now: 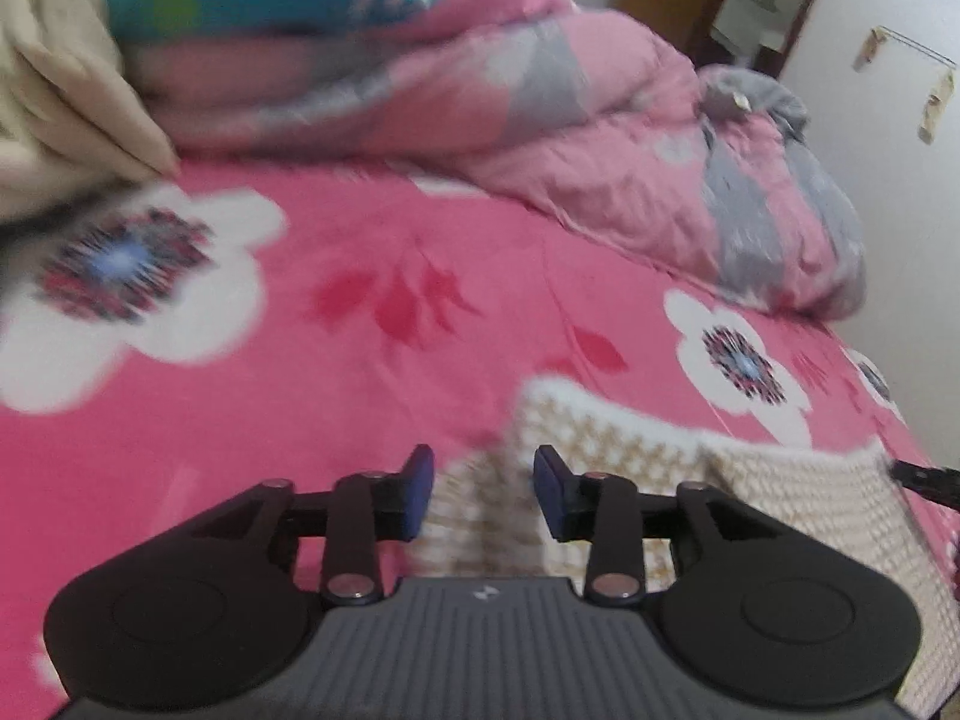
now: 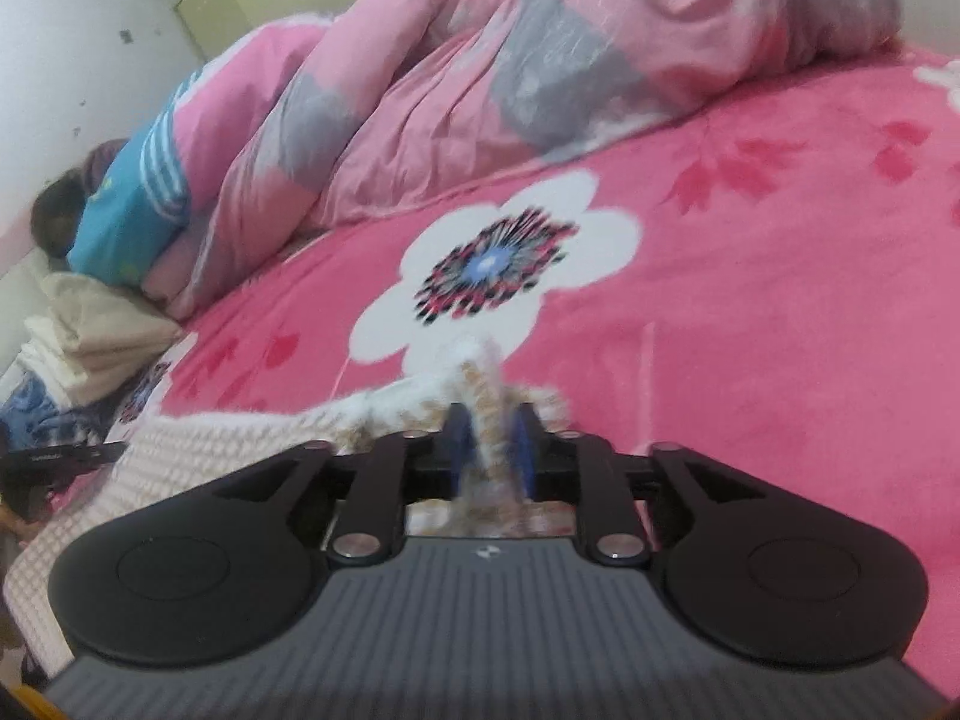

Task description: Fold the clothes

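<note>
The bed [image 1: 360, 312], covered in a pink flowered blanket, carries the work, with a pink and grey quilt [image 1: 600, 138] bunched along its far side and a stack of folded cloth [image 2: 90, 336] off at its end. The cream knitted garment [image 1: 780, 492] lies spread on the blanket's near part with one edge doubled over, so I judge the folding begun but not finished; further folds seem left.

The left hand-held gripper [image 1: 483, 495] points down at a slant over the garment's edge, its jaws parted with knit between them but no pad pressing: released. The right hand-held gripper [image 2: 491, 450] slants down too, a raised tuft of the knit between its blue pads; blur hides whether it is clamped or freed.
</note>
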The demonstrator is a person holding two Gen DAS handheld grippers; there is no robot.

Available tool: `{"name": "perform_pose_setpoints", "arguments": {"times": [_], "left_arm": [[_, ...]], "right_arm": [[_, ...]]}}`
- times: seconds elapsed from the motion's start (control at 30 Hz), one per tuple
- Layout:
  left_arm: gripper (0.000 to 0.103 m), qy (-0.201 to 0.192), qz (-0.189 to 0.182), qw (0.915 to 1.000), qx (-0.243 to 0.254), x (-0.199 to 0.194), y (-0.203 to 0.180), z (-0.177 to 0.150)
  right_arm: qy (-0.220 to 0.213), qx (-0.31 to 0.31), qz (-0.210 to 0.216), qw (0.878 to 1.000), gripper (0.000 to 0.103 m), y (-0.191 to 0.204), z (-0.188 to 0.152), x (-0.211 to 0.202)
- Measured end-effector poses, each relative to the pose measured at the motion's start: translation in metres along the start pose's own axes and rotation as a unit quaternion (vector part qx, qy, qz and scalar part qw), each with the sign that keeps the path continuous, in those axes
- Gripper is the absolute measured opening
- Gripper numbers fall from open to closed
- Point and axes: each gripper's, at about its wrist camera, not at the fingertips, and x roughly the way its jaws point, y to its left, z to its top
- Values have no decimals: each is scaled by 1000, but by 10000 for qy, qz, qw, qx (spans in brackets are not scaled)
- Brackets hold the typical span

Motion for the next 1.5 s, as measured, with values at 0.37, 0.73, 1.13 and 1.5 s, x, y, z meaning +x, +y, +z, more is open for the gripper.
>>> {"name": "perform_pose_setpoints", "arguments": {"times": [0.37, 0.73, 1.13, 1.5], "left_arm": [[37, -489, -719, 9953, 416, -102, -64, -19], [62, -727, -1111, 9887, -698, -175, -10, -108], [86, -401, -1754, 9770, 1143, -163, -18, -134], [65, -49, -2929, 9552, 435, -116, 23, -130]], "right_arm": [[-311, -776, -131, 9964, 19, 39, 2, -66], [219, -958, 909, 9910, 21, 91, -31, -83], [1293, -1742, 1695, 9614, 21, 202, -76, -53], [1510, -1098, 1228, 9747, 22, 196, -96, -45]]}}
